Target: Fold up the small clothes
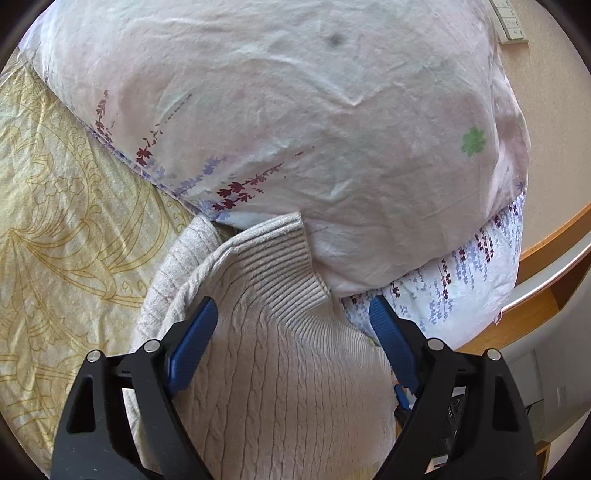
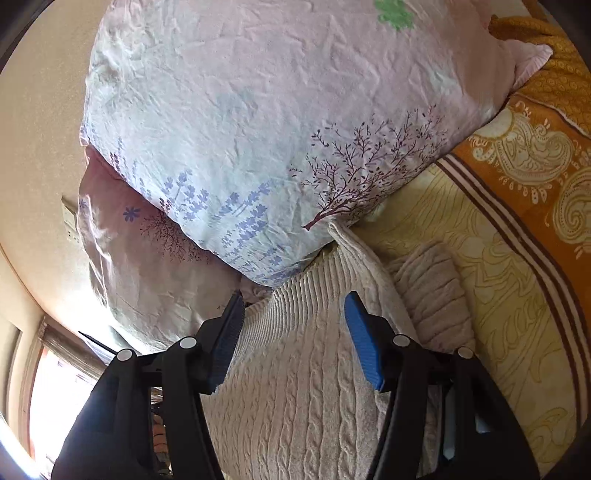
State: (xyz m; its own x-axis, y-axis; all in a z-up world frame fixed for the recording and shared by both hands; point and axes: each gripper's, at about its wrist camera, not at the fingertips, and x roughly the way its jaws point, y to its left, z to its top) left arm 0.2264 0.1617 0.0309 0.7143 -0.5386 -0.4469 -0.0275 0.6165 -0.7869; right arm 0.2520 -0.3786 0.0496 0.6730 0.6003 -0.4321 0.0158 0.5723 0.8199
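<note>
In the left wrist view, a yellow bedsheet (image 1: 55, 206) with a gold scroll pattern fills the left side of the frame. A cream cable-knit sweater (image 1: 280, 369) lies on it in the lower centre, its ribbed hem (image 1: 273, 266) reaching up against a large pale pillow (image 1: 295, 122) printed with purple and maroon sprigs and one green clover. The left claw (image 1: 293, 314) is released, its blue pads spread wide on either side of the sweater; whether either pad touches the knit cannot be told. A second floral pillow (image 1: 469, 280) shows under the first at the right, with a wooden headboard (image 1: 546, 236) beyond it and a white wall switch panel (image 1: 511, 20) in the upper right corner; no writing on it can be read.

In the right wrist view, a beige wall (image 2: 40, 110) takes the left side, with a bright window in the lower left corner. The same pale pillow (image 2: 277, 110) fills the upper centre above a pinkish pillow (image 2: 147, 266). The sweater (image 2: 303, 387) lies in the lower centre, and the right claw (image 2: 293, 314) is released over it, pads well apart. A folded sleeve (image 2: 432, 288) sits just right of the body. An orange paisley blanket (image 2: 535, 158) covers the upper right, over the yellow sheet (image 2: 498, 332).
</note>
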